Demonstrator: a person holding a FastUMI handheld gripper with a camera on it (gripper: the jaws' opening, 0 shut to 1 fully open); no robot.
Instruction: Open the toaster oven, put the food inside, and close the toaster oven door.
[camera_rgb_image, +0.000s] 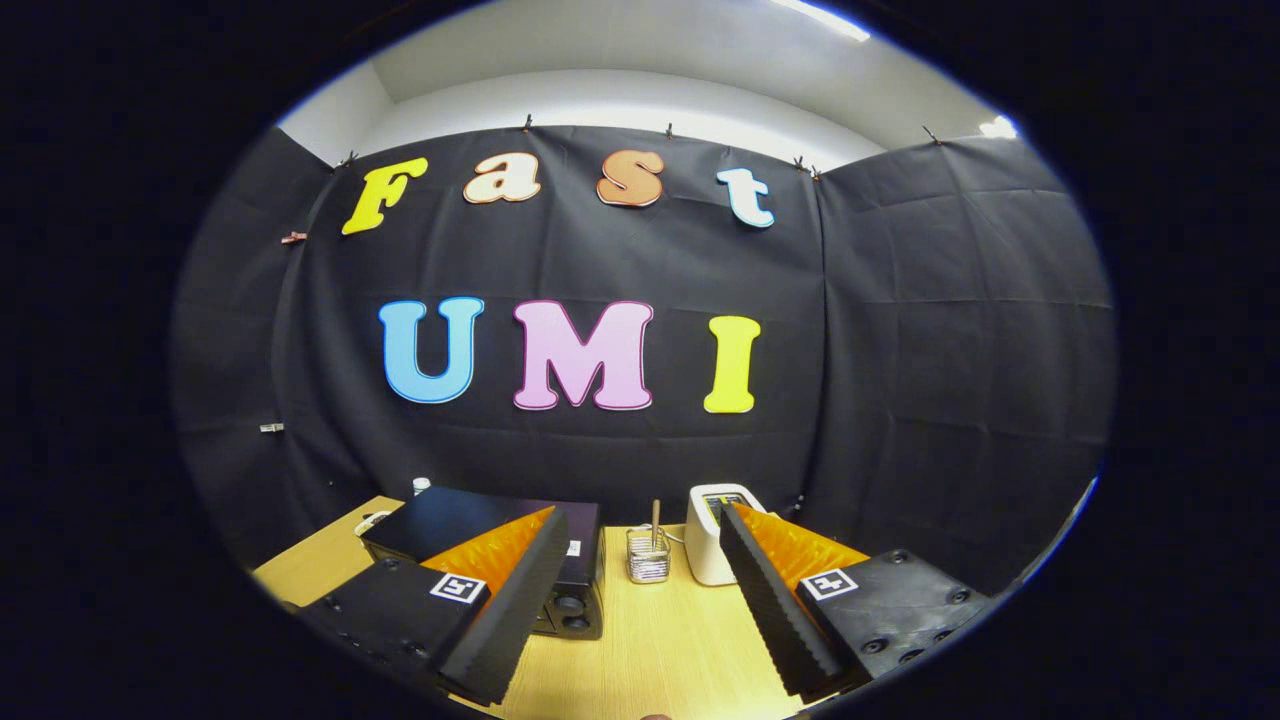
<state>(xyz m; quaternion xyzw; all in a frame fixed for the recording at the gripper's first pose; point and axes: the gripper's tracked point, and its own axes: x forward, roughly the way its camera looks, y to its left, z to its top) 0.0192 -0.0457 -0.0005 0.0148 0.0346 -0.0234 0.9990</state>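
Note:
The black toaster oven stands on the wooden table, ahead of my left finger, which hides much of its front. Two round knobs show at its right end. I cannot see its door. My gripper is held high above the table, open, with nothing between its fingers. No food shows from here.
A small wire basket with a stick in it stands ahead between the fingers. A white toaster is just right of it. A small white-capped bottle sits behind the oven. Black cloth walls close the back and both sides.

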